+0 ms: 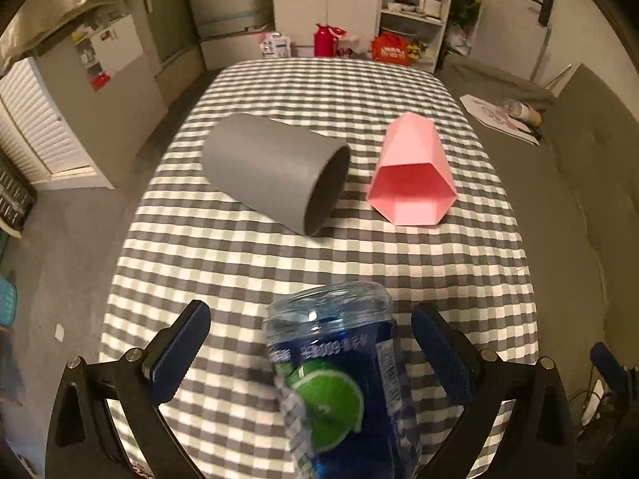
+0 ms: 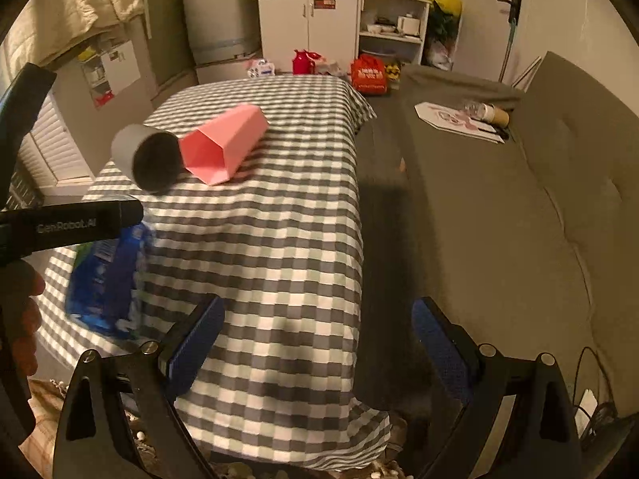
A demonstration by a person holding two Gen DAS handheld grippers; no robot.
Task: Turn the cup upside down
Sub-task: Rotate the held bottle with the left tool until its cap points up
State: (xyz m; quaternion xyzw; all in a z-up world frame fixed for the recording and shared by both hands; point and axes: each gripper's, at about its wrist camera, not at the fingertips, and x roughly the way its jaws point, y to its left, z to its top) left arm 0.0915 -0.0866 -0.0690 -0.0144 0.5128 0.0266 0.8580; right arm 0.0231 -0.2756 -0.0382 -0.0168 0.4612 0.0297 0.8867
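Blue clear plastic cup (image 1: pixel 335 379) sits between your left tool's (image 1: pixel 311 353) wide pads, untouched; close squarely at mid-body, then rotate. Right tool (image 2: pixel 315 343) hangs wide, empty, at three o'clock.

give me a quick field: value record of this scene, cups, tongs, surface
surface: table with grey-and-white checked cloth
grey cup: on its side, round, mouth toward the camera
pink cup: on its side, faceted, mouth toward the camera, right of the grey cup
clear blue cup: lime label, between the fingers of the left tongs, touching neither
left tongs: open
right tongs: open, empty, over the table's near right edge
cups upside down: none yet
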